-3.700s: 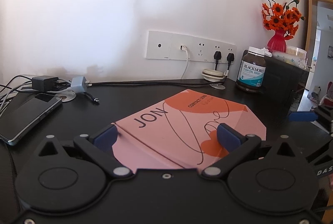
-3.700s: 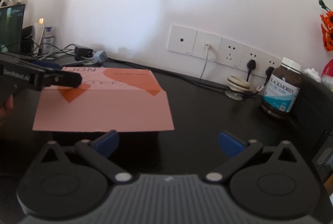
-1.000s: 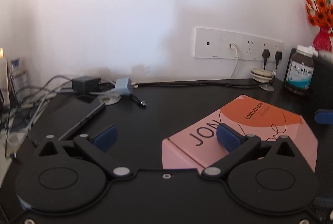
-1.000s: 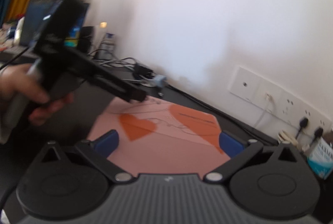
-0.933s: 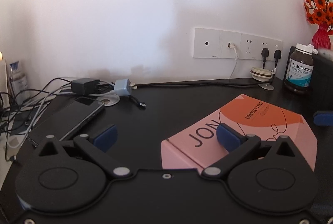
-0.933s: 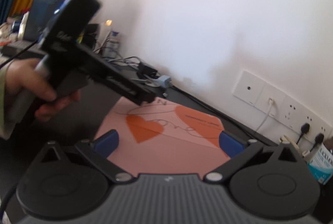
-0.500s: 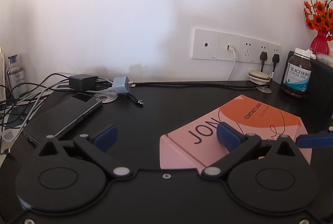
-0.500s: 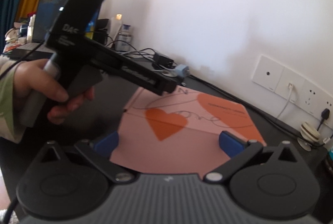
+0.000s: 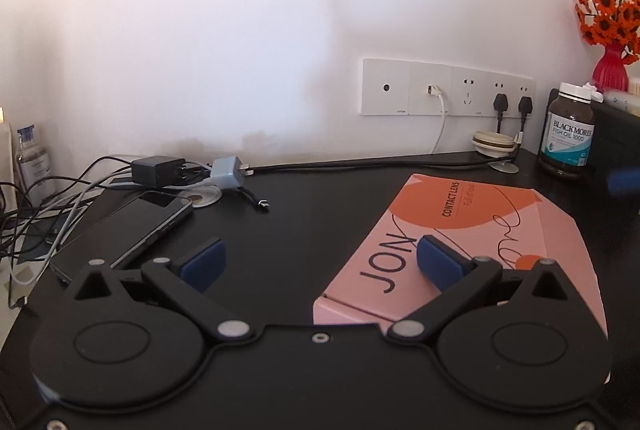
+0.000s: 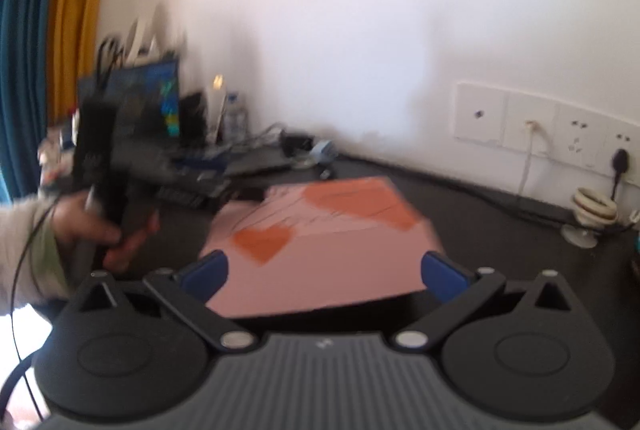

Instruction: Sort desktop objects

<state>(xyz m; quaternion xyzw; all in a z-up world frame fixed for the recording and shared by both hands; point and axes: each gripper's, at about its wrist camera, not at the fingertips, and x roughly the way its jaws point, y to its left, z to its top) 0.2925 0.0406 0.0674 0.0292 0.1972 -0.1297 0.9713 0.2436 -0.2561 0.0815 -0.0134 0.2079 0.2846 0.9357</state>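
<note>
- The left gripper [image 9: 318, 262] has swung off the pink box [image 9: 472, 230], which it straddled 3.7 s ago; only its right finger overlaps the box now.
- The right gripper [image 10: 322, 272], blurred, has apparently closed in on the box's near edge.

Phone [image 9: 128, 226] left of box [image 9: 472, 226]

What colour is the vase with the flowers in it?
Red; the small glass-like vase holding orange flowers shows best in the left wrist view.

The contact lens box [image 9: 472, 230] is matt pink card; the worktop [image 9: 320, 206] smooth, dark; the phone [image 9: 132, 226] glossy; the supplement bottle [image 9: 566, 132] shiny brown.
</note>
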